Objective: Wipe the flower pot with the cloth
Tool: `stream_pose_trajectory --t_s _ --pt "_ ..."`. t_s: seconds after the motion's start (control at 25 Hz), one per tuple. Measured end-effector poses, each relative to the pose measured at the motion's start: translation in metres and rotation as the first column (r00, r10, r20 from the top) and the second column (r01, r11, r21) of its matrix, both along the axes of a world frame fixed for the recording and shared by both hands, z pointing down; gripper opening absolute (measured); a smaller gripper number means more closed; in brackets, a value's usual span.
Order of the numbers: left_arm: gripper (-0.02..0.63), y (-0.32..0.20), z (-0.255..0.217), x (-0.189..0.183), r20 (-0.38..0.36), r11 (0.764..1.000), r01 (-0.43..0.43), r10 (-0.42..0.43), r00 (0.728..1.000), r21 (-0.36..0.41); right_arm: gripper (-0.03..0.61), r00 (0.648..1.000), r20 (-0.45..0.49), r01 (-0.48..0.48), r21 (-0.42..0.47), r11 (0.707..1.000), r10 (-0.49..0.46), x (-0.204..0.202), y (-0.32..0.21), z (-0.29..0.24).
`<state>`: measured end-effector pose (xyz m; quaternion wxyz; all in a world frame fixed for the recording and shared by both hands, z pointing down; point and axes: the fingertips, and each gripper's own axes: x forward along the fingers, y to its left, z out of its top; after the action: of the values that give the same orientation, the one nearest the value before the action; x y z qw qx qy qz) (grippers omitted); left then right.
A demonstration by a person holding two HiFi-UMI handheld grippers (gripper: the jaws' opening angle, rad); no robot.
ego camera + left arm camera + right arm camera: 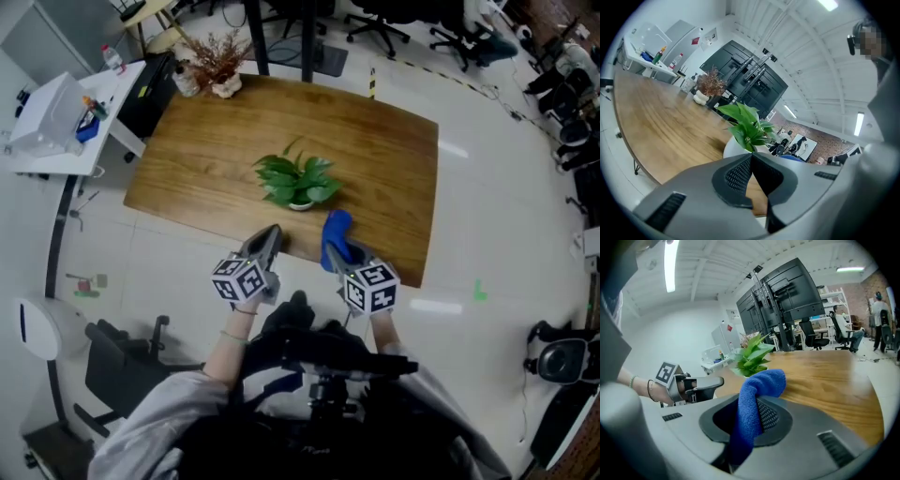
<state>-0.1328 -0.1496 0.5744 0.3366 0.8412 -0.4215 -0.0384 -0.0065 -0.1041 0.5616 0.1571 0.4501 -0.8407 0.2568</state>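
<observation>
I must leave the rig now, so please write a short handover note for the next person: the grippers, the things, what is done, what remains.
The left gripper: jaws shut, empty, by the near table edge, short of the pot.
The right gripper: jaws shut on the blue fabric cloth, which sticks out in front.
The small white flower pot with its green plant stands upright near the middle of the brown wooden table; neither gripper touches it.
Done: cloth in grasp.
Left: bring the cloth to the pot and wipe it; the left gripper could probably steady the pot.
</observation>
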Motion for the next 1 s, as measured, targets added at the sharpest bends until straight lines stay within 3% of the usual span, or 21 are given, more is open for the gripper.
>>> stream_pose_trajectory --t_s 0.24,0.56,1.0 --pt "0.008 0.049 -0.027 0.007 0.002 0.996 0.063 -0.064 0.998 0.062 0.061 0.996 0.089 0.015 0.024 1.000 -0.017 0.006 0.036 -0.019" --pt "0.008 0.138 -0.050 0.009 -0.002 0.979 0.180 -0.180 0.984 0.096 0.061 0.989 0.087 0.116 0.058 0.992 -0.121 0.006 0.099 -0.031" --pt "0.008 0.210 -0.056 0.015 0.021 0.966 0.231 -0.235 0.972 0.114 0.061 0.971 0.086 0.215 0.102 0.971 -0.224 -0.003 0.163 -0.042"
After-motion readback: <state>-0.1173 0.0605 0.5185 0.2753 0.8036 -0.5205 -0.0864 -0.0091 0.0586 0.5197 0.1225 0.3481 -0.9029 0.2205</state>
